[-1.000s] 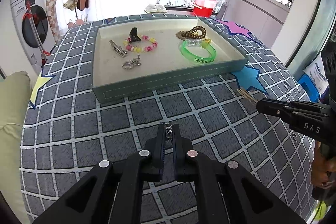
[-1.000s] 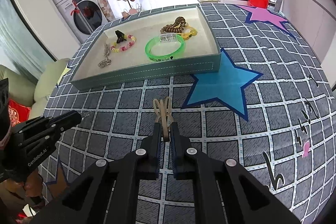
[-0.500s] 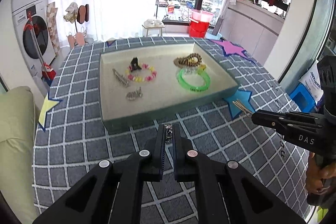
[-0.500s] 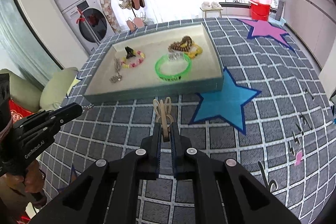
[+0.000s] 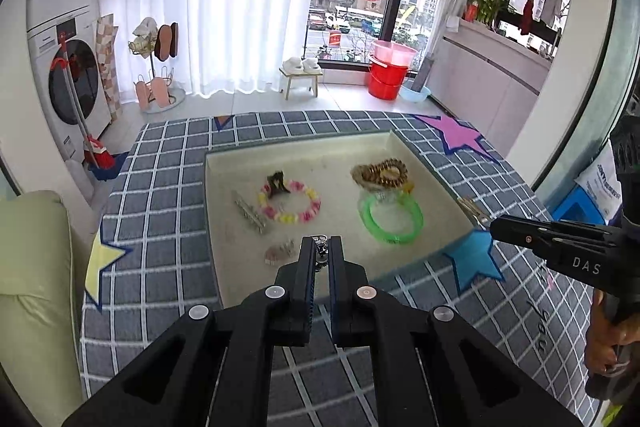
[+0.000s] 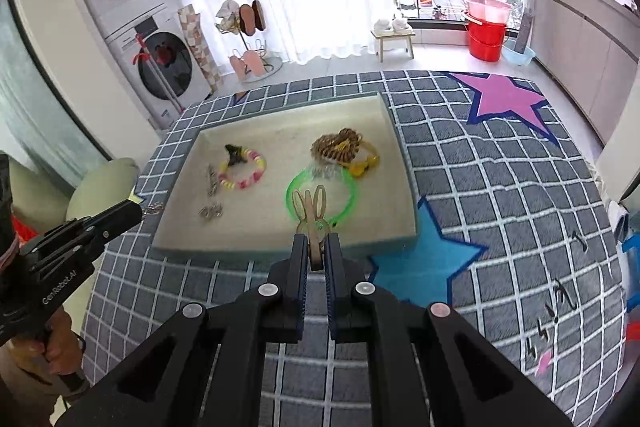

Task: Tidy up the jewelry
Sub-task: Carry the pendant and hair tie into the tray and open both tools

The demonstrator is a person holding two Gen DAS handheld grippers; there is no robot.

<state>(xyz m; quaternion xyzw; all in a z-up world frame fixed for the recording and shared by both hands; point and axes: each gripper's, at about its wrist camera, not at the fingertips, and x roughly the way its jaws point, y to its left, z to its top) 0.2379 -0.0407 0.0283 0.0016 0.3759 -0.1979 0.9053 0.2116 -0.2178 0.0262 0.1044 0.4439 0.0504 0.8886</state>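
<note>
The left gripper (image 5: 321, 247) is clenched on a small silver trinket (image 5: 321, 251) over the tray's (image 6: 280, 251) near-left edge; a thin pinch could let it drop onto the checked bed cover (image 5: 168, 187). The right gripper (image 6: 316, 247) grasps a tan rabbit-ear hair clip (image 6: 310, 211) above the green bangle (image 6: 322, 195), risking a snag. The tray's middle floor is open.

You get bright daylight through the white curtains (image 5: 224, 7); fisheye bends edges, corners go black, slight blur.
</note>
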